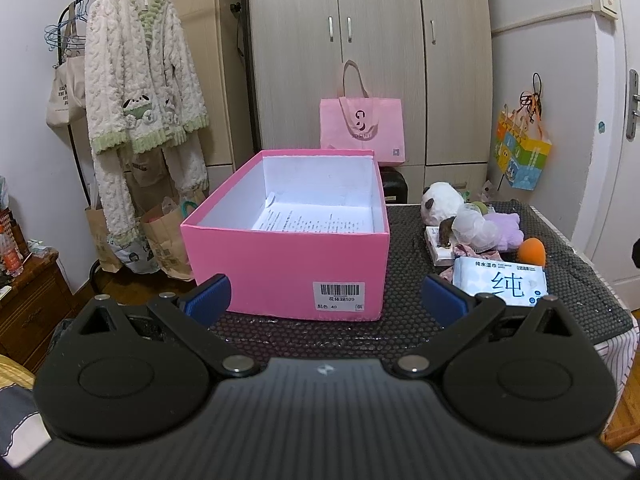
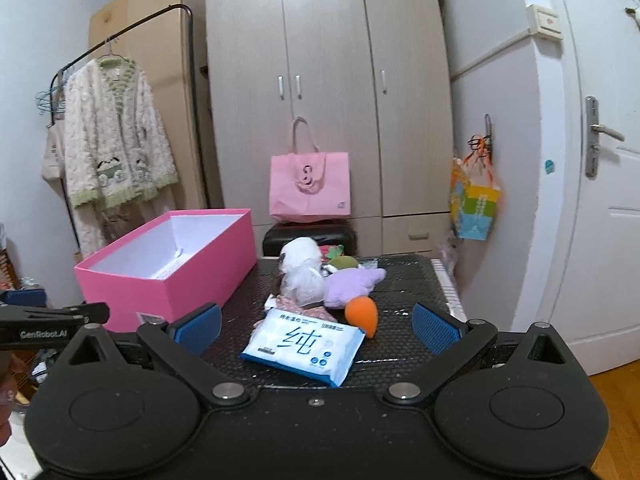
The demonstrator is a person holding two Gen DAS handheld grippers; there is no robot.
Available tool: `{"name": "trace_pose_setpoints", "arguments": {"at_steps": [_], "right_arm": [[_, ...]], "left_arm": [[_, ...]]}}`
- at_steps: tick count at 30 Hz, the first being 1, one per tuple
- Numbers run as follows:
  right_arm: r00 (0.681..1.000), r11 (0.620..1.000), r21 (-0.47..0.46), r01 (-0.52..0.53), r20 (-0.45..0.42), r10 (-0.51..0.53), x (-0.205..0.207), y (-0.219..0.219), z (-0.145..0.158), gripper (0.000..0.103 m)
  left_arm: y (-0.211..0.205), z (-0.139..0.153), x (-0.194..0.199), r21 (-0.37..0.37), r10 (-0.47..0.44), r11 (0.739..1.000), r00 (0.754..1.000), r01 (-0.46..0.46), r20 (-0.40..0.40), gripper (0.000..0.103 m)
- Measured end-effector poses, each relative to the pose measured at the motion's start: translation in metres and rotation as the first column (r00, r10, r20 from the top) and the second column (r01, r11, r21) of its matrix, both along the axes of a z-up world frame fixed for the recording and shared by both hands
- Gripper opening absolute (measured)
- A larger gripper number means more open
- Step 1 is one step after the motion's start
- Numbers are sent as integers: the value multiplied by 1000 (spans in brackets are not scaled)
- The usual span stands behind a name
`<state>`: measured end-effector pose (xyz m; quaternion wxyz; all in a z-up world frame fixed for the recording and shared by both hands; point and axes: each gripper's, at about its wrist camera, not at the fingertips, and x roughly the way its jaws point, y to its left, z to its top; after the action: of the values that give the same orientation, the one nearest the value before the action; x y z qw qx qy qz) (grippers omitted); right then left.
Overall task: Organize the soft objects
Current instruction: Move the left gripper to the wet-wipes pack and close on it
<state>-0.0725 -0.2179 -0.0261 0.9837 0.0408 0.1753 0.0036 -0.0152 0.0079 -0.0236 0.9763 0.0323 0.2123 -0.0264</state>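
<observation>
My left gripper (image 1: 326, 300) hangs just short of the pink box (image 1: 288, 256), its blue pads (image 1: 208, 298) spread wide with nothing between them. The box stands open on the black mesh mat (image 1: 400, 332), holding only a printed sheet of paper (image 1: 316, 218) on its white floor; a barcode label (image 1: 340, 296) faces me on the near wall.

My right gripper (image 2: 316, 326) is likewise spread and empty, hovering above the near edge of the mat with the wet-wipes pack (image 2: 304, 344) lying flat between the fingers' line of sight. The soft things sit in a heap just beyond that pack, to the right of the box — an orange sponge (image 2: 362, 314) touching the pack's far corner, a purple plush (image 2: 352, 286), a white panda plush (image 2: 300, 256) at the back, and a crumpled white bundle (image 2: 302, 288) that may be a plastic bag, though the blur leaves me unsure. A small green toy (image 2: 342, 262) peeks out behind the purple one.

Beyond the table, a pink tote bag (image 2: 310, 184) leans against the wardrobe (image 2: 328, 92).
</observation>
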Motion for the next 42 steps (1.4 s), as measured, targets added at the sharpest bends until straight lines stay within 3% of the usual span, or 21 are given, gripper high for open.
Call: {"name": "trace_pose_setpoints", "arguments": {"at_steps": [17, 23, 26, 31, 35, 42], "right_arm": [[1000, 998, -51, 29, 7, -29, 0, 1, -3, 103], [999, 991, -130, 36, 37, -31, 2, -1, 6, 103], [999, 994, -105, 24, 38, -20, 6, -11, 12, 103], [990, 995, -80, -65, 118, 75, 8, -28, 13, 103], [992, 992, -74, -103, 69, 108, 23, -37, 9, 103], [991, 991, -16, -132, -8, 132, 48, -43, -23, 103]], "left_arm": [[0, -2, 1, 2, -4, 1000, 1000, 4, 1, 103], [-5, 1, 10, 19, -24, 1000, 1000, 25, -18, 103], [-11, 8, 15, 31, -45, 998, 999, 45, -11, 103], [-26, 23, 25, 51, -149, 988, 989, 148, 3, 103], [-37, 30, 43, 14, -212, 977, 977, 212, -2, 103], [-80, 18, 58, 93, -319, 945, 947, 315, 34, 103]]}}
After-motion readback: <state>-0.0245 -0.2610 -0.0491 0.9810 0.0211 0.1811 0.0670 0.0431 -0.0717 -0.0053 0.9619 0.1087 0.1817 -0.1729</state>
